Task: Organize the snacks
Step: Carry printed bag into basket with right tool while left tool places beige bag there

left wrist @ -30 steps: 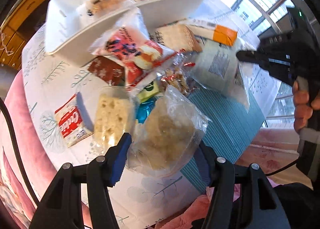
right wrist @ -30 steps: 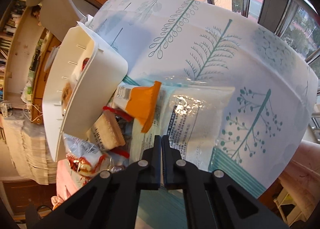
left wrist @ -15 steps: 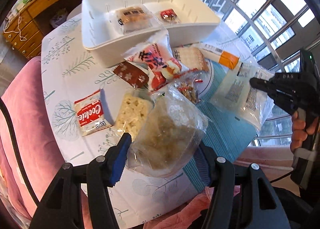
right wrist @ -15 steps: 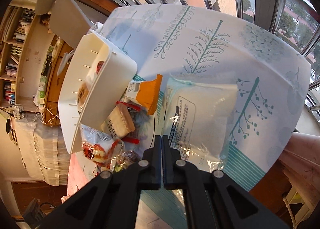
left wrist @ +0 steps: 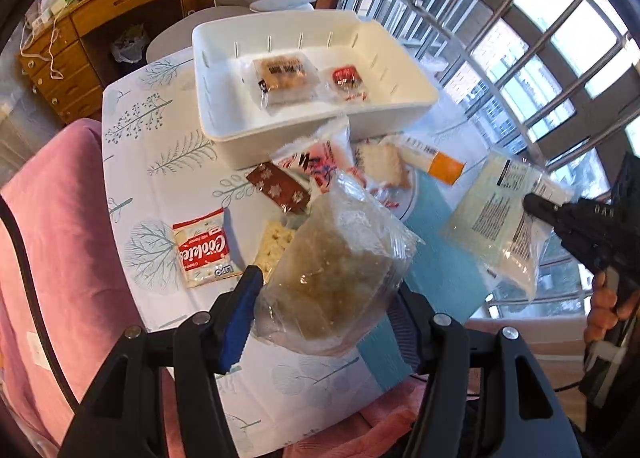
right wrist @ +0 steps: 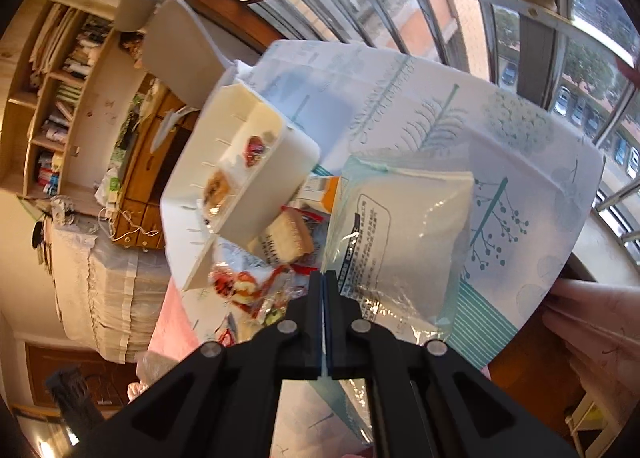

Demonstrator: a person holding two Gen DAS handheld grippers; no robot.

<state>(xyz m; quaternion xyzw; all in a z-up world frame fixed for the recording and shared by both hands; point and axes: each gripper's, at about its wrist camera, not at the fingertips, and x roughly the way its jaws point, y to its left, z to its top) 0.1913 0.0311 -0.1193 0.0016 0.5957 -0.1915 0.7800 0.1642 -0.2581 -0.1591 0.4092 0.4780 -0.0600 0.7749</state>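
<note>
My left gripper [left wrist: 326, 290] is shut on a clear bag of brown crumbly snack [left wrist: 336, 270], held above the table. My right gripper [right wrist: 324, 286] is shut on the edge of a pale flat packet with printed text [right wrist: 400, 234], lifted off the table; in the left wrist view that right gripper [left wrist: 534, 204] and the packet [left wrist: 500, 218] hang at the right. A white bin [left wrist: 312, 130] at the back of the table holds a biscuit pack [left wrist: 284, 74] and a small red wrapped sweet [left wrist: 346, 78].
Loose snacks lie in front of the bin: a red cookie pack [left wrist: 204, 250], a brown snowflake bar [left wrist: 278, 192], a pale cracker pack [left wrist: 276, 238], an orange-ended packet [left wrist: 436, 164]. A pink chair [left wrist: 52, 238] is at the left, windows behind, a wooden dresser [left wrist: 80, 26] at the back.
Both grippers have risen with their packets; the table and bin look farther away. The pale packet has come off the table, and the bin's inside is now in fuller view.
</note>
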